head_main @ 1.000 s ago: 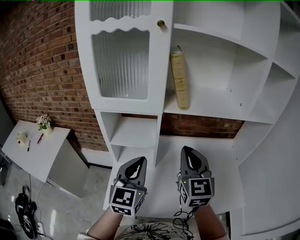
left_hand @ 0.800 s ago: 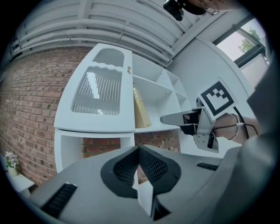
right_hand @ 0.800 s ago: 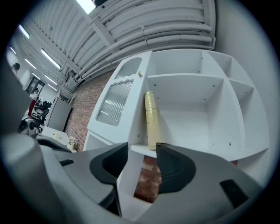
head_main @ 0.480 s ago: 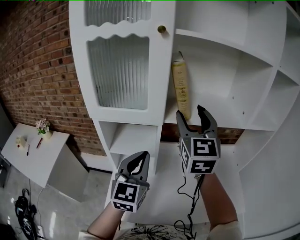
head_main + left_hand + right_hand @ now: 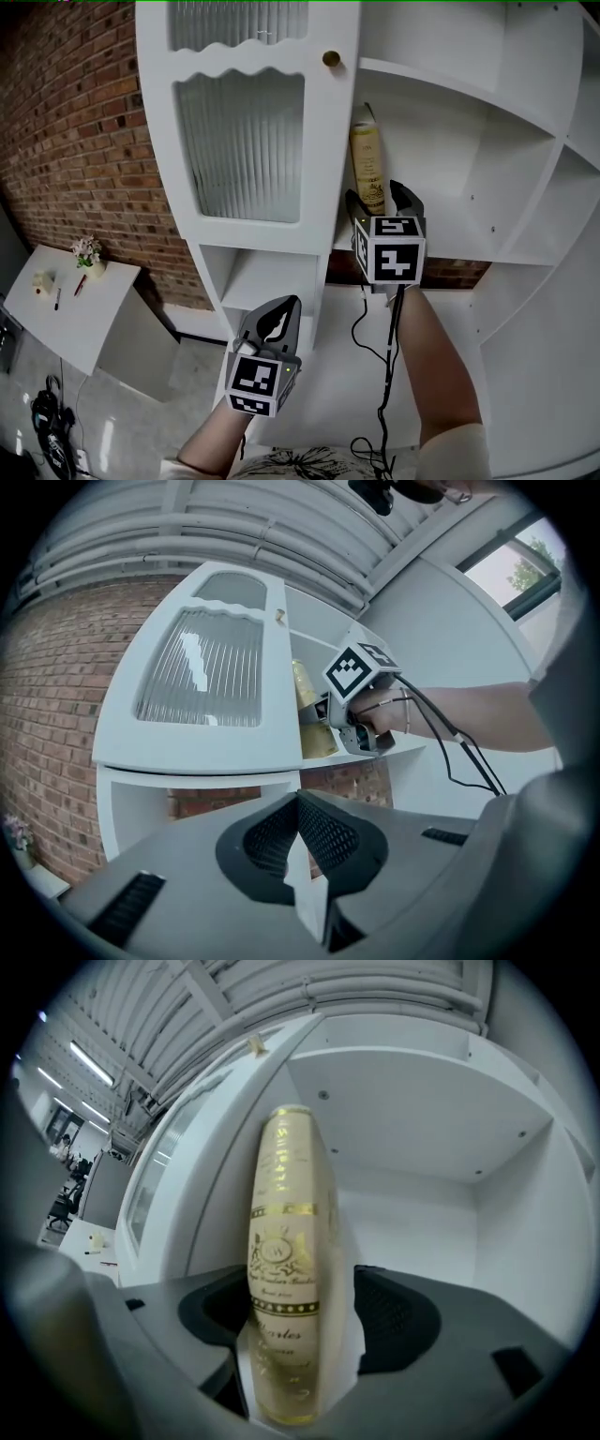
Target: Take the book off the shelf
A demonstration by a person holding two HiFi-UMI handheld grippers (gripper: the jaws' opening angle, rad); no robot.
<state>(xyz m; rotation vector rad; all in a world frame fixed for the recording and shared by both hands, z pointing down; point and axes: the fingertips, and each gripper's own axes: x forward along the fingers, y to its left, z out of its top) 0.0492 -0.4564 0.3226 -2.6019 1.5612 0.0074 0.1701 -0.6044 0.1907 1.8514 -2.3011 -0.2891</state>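
Observation:
A cream book with gold print [image 5: 368,167] stands upright on the white shelf [image 5: 450,239], just right of the cabinet door. My right gripper [image 5: 375,194] is raised to it, a jaw on each side of the book's lower spine. In the right gripper view the book [image 5: 286,1241] fills the gap between the jaws; the right gripper [image 5: 305,1312] is opening and its pads [image 5: 398,1321] stand off the cover. My left gripper [image 5: 279,314] hangs lower, in front of the open cubby, shut with nothing in it. From the left gripper view the left gripper [image 5: 300,808] points up toward the right gripper [image 5: 328,719].
A ribbed-glass cabinet door [image 5: 244,141] with a brass knob [image 5: 330,59] stands left of the book. More white shelves run right. A cable [image 5: 386,356] hangs from the right gripper. A low white table [image 5: 70,300] with flowers sits by the brick wall [image 5: 84,141].
The right gripper has risen from down by the counter to the book's shelf, opened its jaws and come round the book. The left gripper has hardly moved.

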